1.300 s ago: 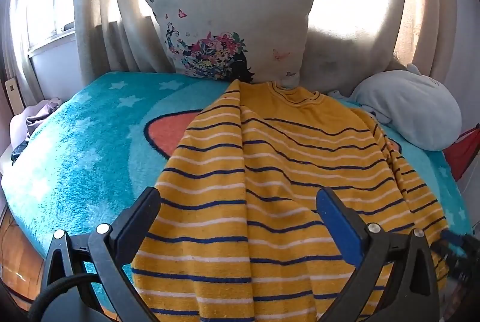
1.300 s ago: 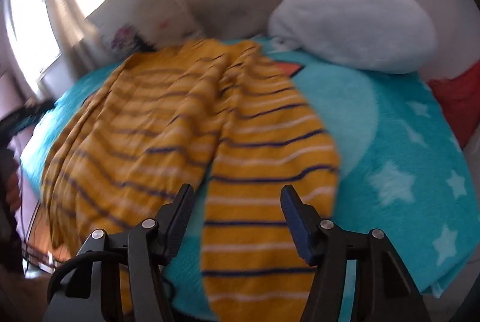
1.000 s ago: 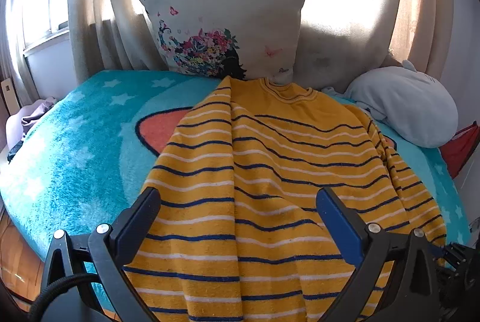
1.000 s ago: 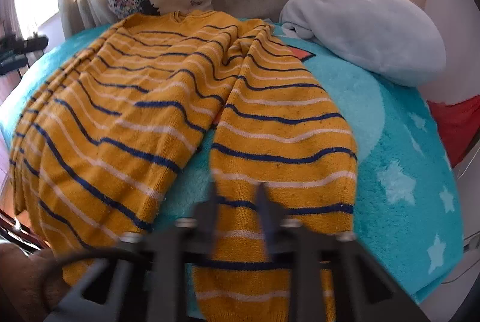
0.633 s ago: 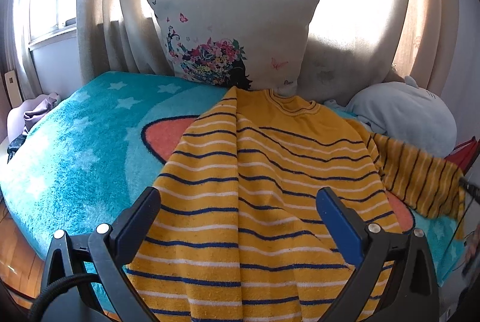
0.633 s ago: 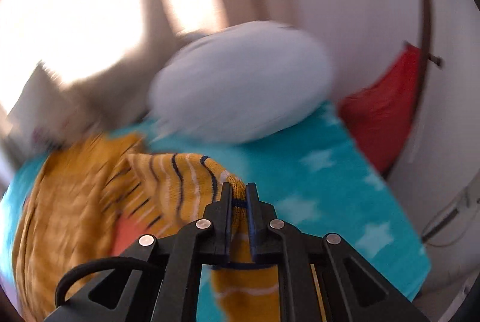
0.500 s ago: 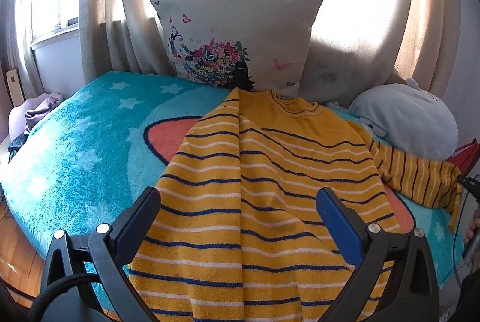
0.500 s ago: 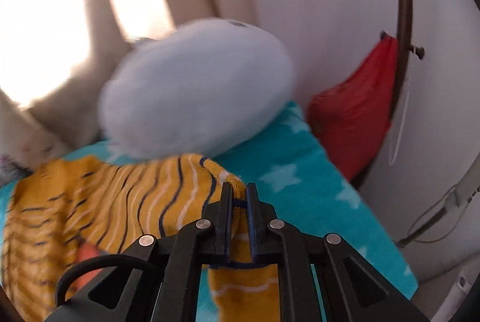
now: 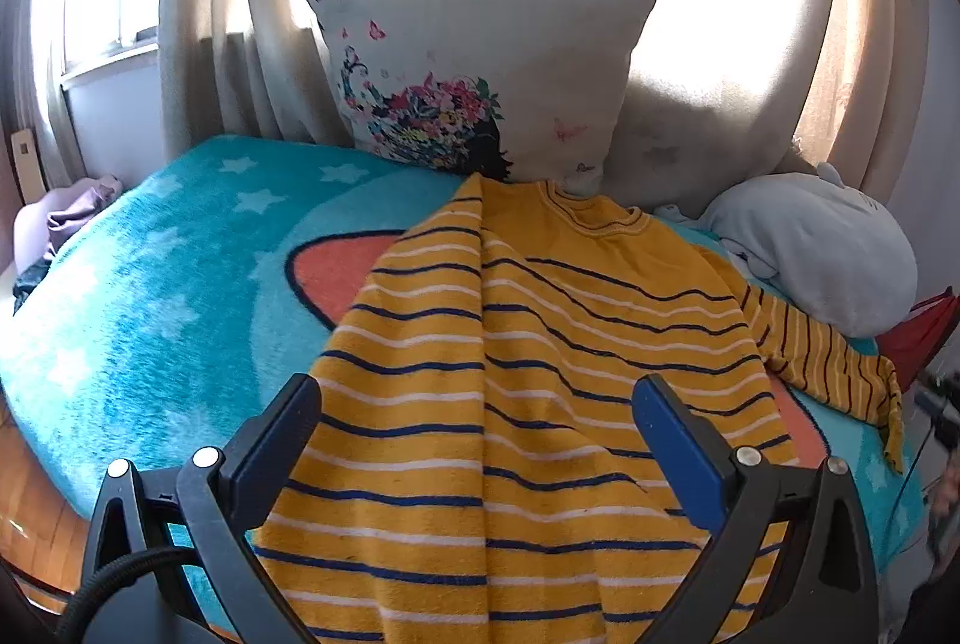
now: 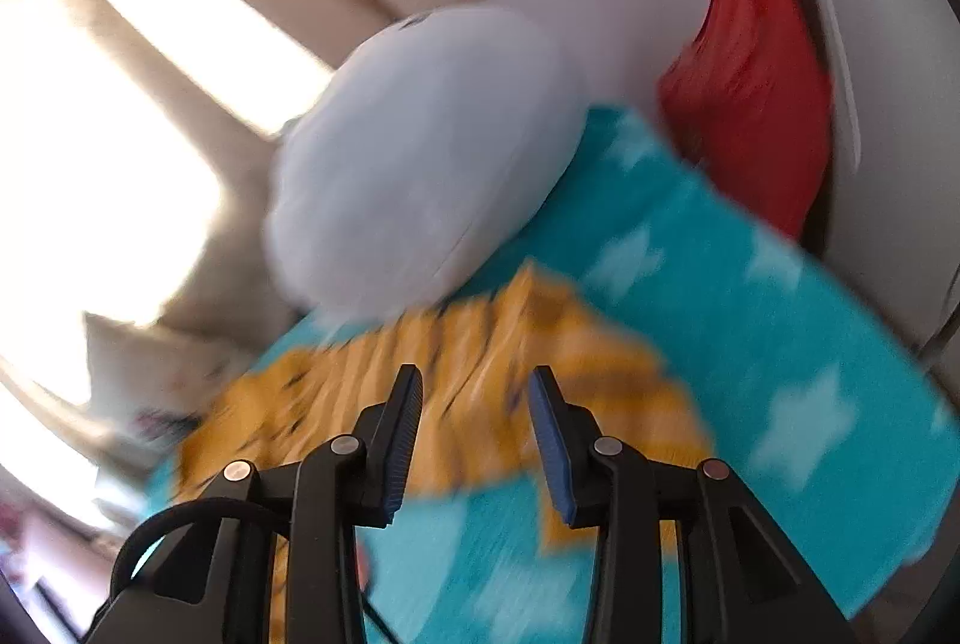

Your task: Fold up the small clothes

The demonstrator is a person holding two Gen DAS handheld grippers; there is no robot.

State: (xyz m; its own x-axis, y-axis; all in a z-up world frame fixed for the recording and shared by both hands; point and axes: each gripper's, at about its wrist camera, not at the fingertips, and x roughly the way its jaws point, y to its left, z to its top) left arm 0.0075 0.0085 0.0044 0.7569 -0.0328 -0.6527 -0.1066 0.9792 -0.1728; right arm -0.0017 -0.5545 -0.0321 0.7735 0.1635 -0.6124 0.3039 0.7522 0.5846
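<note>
Bed covered by a turquoise blanket (image 9: 150, 296) with white stars and an orange shape outlined in dark blue; pale curtains (image 9: 210, 14) backlit by a bright window behind. A floral-print pillow (image 9: 480, 86) stands upright against the curtains, a pale grey plush cushion (image 9: 822, 254) lies at the right end, red fabric (image 10: 750, 74) hangs beside the wall. The yellow striped sweater (image 9: 510, 374) lies across the blanket, neckline just below the pillow, hem toward the camera; its sleeve (image 9: 828, 368) stretches out to the right, reaching near the cushion. Left gripper (image 9: 480, 440) hovers over the hem, jaws wide apart, nothing pinched. Right gripper (image 10: 474, 428), view blurred, jaws opening, the sleeve lying beyond and below the pads, not pressed by them. Against a second ago: the sleeve then lay folded down along the sweater's body and the right jaws were clamped on its cuff; now it is spread sideways and released. Left gripper unchanged.
</note>
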